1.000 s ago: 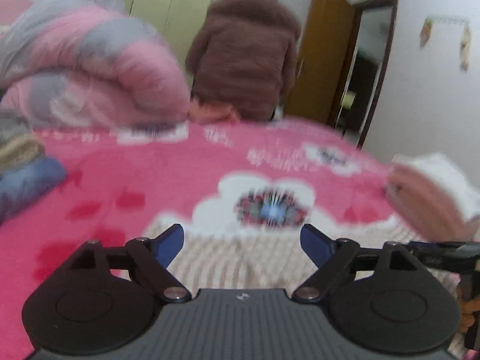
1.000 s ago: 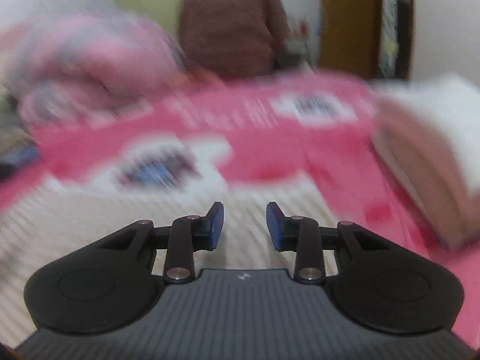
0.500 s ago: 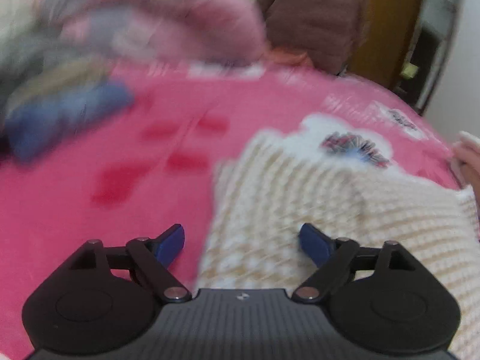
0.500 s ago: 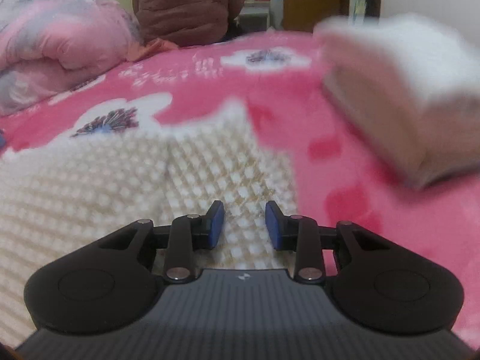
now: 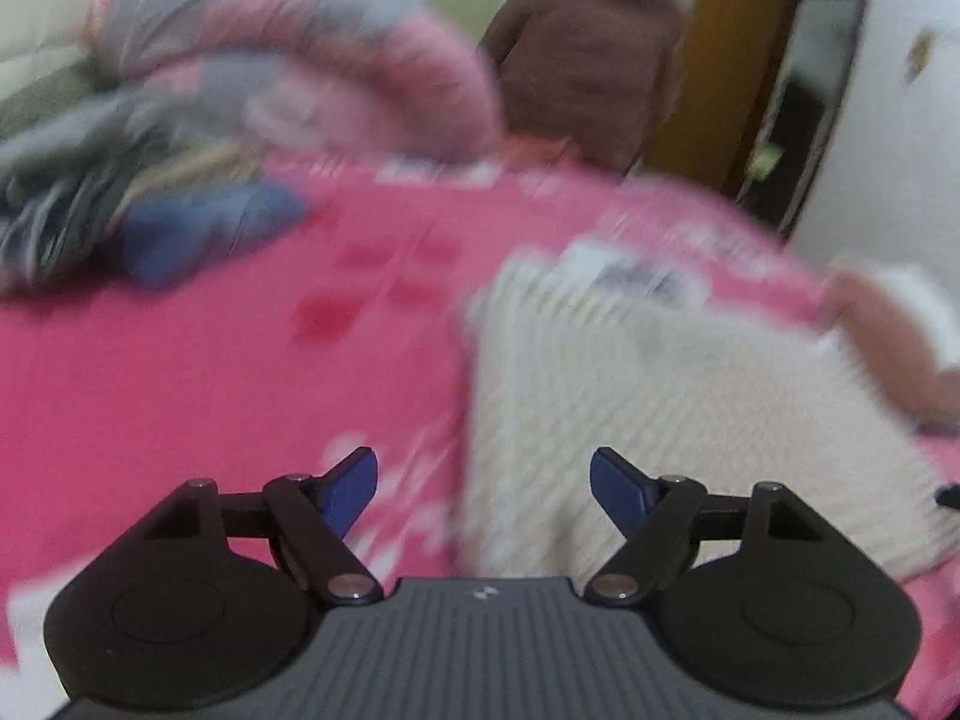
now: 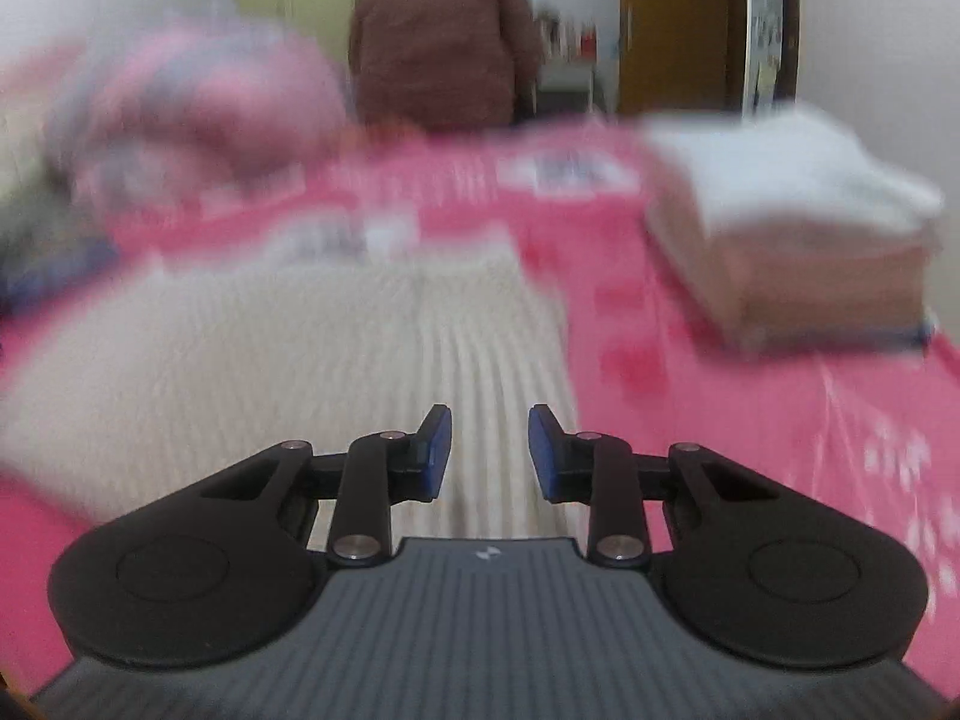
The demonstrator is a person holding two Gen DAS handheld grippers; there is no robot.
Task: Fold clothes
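A cream knitted garment (image 5: 660,390) lies flat on the pink flowered bedspread (image 5: 180,390). My left gripper (image 5: 483,468) hovers over the garment's left edge. Its jaws are closing, with that edge below the gap and no pad pressing on it. In the right wrist view the garment (image 6: 270,360) fills the left and middle. My right gripper (image 6: 489,420) is above its right part, close to the right edge. A narrow gap shows between its blue pads and they grip nothing. Both views are blurred.
A folded stack of white and tan clothes (image 6: 792,228) sits on the bed to the right of the garment. A rolled pink-grey quilt (image 5: 300,48) and a pile of loose clothes (image 5: 120,198) lie at the far left. A person in a brown coat (image 6: 438,30) stands beyond the bed.
Both grippers have swept across the bed. The left one now sits over the garment's left edge with its jaws slightly narrower. The right one has pulled back toward the garment's near right part.
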